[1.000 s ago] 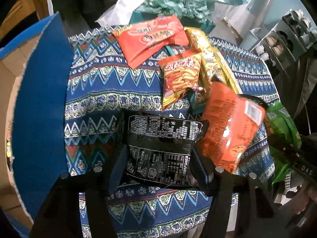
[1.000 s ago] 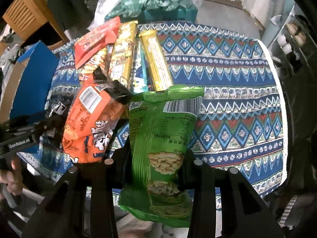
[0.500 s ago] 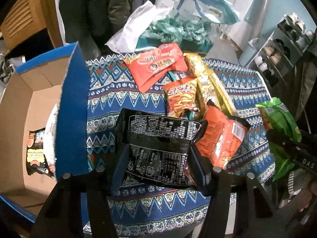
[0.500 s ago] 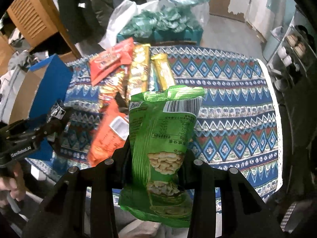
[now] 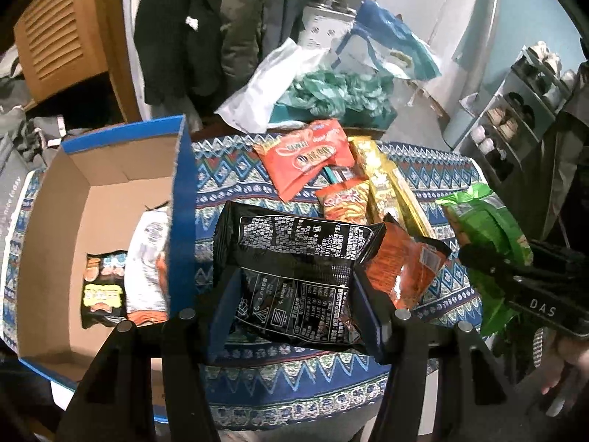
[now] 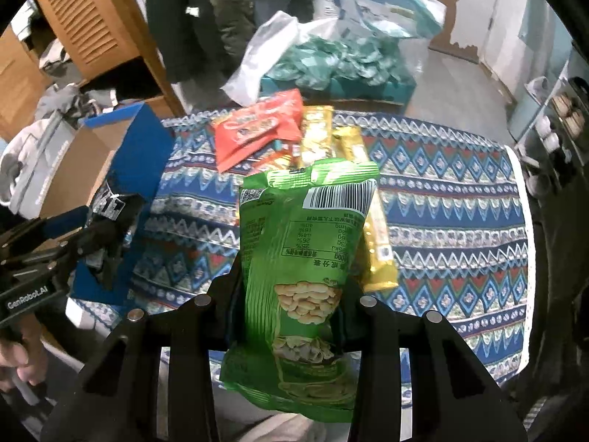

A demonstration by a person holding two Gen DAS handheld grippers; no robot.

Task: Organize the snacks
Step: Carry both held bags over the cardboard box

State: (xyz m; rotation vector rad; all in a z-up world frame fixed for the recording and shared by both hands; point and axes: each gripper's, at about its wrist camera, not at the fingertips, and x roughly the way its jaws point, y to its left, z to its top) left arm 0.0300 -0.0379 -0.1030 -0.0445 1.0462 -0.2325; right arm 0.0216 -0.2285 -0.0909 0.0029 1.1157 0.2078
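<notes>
My left gripper (image 5: pixel 298 302) is shut on a black snack bag (image 5: pixel 294 265) and holds it above the patterned table, right of the open blue cardboard box (image 5: pixel 92 199). My right gripper (image 6: pixel 291 294) is shut on a green peanut bag (image 6: pixel 305 243), held above the table's near edge; this bag also shows in the left wrist view (image 5: pixel 486 235). An orange bag (image 5: pixel 405 269) sits just behind the black bag. A red packet (image 5: pixel 305 158), a small orange chips bag (image 5: pixel 346 202) and long gold packs (image 5: pixel 390 188) lie on the table.
The box holds a white packet (image 5: pixel 147 265) and a dark packet (image 5: pixel 103 291). The blue patterned tablecloth (image 6: pixel 441 199) is bare on the right. Plastic bags (image 6: pixel 331 59) and a wooden cabinet (image 6: pixel 88 22) stand behind the table. A shoe rack (image 5: pixel 515 118) is at the right.
Both grippers have risen and pulled back from the table with their bags. The box interior has come into the left wrist view.
</notes>
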